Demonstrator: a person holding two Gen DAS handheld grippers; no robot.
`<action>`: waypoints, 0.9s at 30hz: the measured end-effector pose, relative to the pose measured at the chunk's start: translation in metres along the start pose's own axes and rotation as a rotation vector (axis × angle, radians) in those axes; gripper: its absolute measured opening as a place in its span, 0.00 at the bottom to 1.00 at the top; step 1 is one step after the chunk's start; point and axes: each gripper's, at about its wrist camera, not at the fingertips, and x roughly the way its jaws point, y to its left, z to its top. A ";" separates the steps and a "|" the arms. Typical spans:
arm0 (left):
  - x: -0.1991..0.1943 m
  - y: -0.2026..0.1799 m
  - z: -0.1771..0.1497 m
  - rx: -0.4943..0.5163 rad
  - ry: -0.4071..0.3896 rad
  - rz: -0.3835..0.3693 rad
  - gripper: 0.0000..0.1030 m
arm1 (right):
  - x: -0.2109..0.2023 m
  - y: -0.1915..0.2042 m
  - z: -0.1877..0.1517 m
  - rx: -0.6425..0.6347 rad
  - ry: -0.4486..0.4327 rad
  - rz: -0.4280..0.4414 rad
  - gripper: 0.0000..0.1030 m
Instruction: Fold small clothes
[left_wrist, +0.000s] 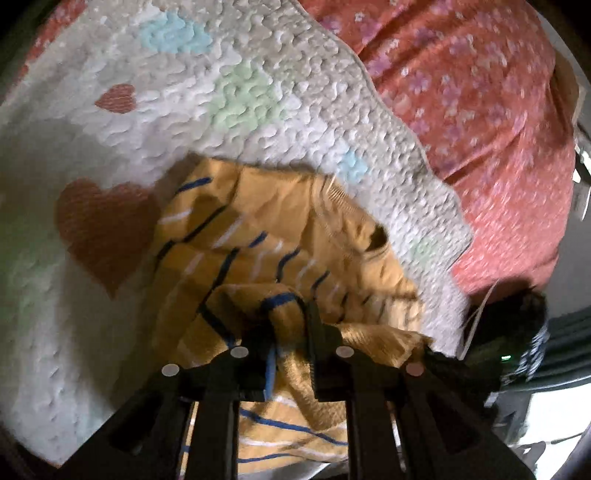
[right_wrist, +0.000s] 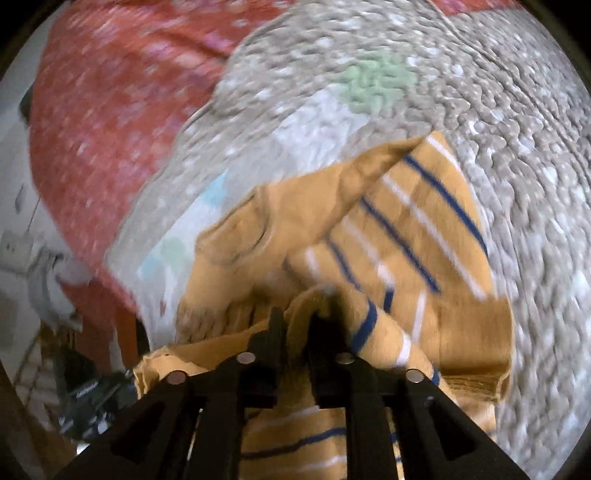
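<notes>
A small mustard-yellow knit garment (left_wrist: 280, 229) with blue and white stripes lies partly spread on a quilted blanket (left_wrist: 221, 92). Its near edge is lifted and bunched. In the left wrist view, my left gripper (left_wrist: 290, 325) is shut on a fold of that edge, and cloth fills the gap between its fingers. In the right wrist view, the same garment (right_wrist: 406, 229) spreads ahead and to the right. My right gripper (right_wrist: 297, 325) has a fold of the garment packed between its fingers and draped over the right fingertip. Both views are blurred by motion.
The pale quilt (right_wrist: 498, 110) has heart and pastel patches and lies over a red floral bedcover (left_wrist: 480, 92). The bed's edge (right_wrist: 122, 288) drops to the left, with floor clutter (right_wrist: 85, 387) below. A dark object (left_wrist: 509, 321) sits at the quilt's right edge.
</notes>
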 end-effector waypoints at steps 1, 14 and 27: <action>-0.004 -0.002 0.004 0.006 -0.011 -0.025 0.17 | 0.002 -0.001 0.006 0.004 -0.012 0.005 0.40; -0.029 0.013 -0.027 0.167 -0.047 0.161 0.53 | -0.058 -0.010 -0.008 -0.107 -0.066 -0.014 0.68; -0.011 0.030 -0.056 0.264 -0.036 0.426 0.17 | -0.056 -0.015 -0.028 -0.348 -0.130 -0.443 0.34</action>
